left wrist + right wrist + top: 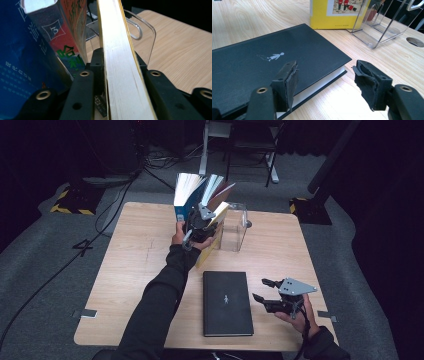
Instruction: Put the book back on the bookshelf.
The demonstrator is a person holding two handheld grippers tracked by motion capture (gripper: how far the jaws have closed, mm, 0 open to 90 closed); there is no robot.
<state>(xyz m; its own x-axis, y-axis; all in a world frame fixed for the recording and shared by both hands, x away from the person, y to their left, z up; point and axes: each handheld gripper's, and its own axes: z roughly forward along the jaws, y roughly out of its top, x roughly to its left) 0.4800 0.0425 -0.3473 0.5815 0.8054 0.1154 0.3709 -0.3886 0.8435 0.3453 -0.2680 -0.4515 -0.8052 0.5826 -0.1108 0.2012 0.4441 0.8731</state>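
My left gripper [206, 220] is shut on a yellow book [209, 251] and holds it upright and tilted at the far middle of the table. In the left gripper view its jaws sit on either side of the yellow book's [122, 75] pale page edge. A blue book [186, 195] and a red-covered book [223, 195] stand fanned out just left of it. A black book [227, 302] lies flat near the front edge. My right gripper [260, 289] is open just right of the black book [262, 65], and nothing is between its pads [292, 82].
A clear acrylic book stand [235, 227] stands right of the held book, and its wall [146, 32] is close behind the jaws. The wooden table [135, 270] has a round hole [415, 41] near the stand. Cables and chair legs lie beyond the far edge.
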